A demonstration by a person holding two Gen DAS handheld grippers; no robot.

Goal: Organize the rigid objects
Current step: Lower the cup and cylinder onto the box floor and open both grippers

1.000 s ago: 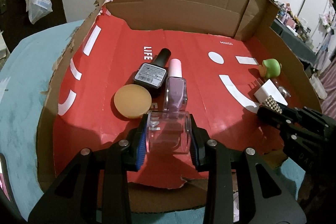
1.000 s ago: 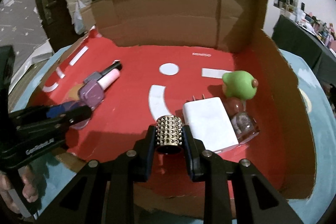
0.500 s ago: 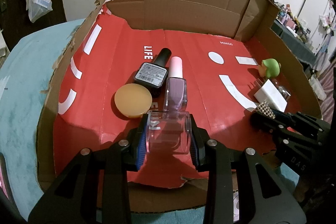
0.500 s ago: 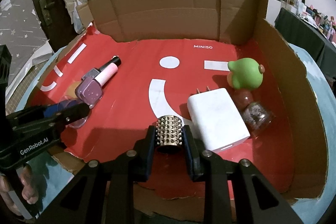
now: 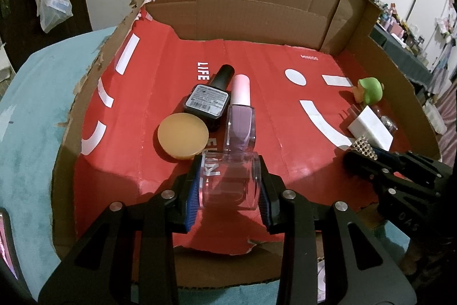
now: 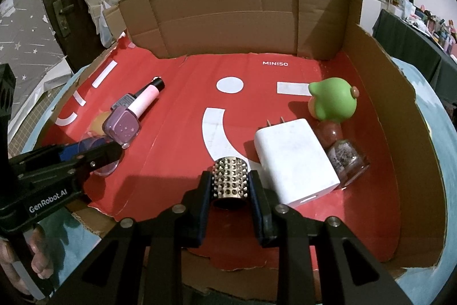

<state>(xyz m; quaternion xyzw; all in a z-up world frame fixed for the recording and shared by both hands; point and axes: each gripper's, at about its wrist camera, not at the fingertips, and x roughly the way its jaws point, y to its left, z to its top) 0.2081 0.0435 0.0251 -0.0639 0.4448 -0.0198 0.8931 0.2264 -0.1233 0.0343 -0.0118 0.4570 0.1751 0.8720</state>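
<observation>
My left gripper [image 5: 230, 182] is shut on a clear plastic jar [image 5: 230, 176], held low over the front of the red box floor [image 5: 160, 93]. Just beyond it lie a purple nail polish bottle [image 5: 240, 119] with a pink cap, a black bottle [image 5: 210, 99] and an orange round disc [image 5: 182, 137]. My right gripper [image 6: 230, 185] is shut on a small studded metal cylinder [image 6: 230, 179], right beside the white charger [image 6: 297, 159]. In the right wrist view the left gripper [image 6: 94, 153] shows at the left.
Tall cardboard walls [image 6: 234, 10] close the box at the back and right. A green toy [image 6: 334, 100], a red ball [image 6: 330, 132] and a small glass glitter bottle [image 6: 347, 159] crowd the right side. The box rests on a teal cloth [image 5: 28, 110]. A person's fingers [image 6: 40, 265] show bottom left.
</observation>
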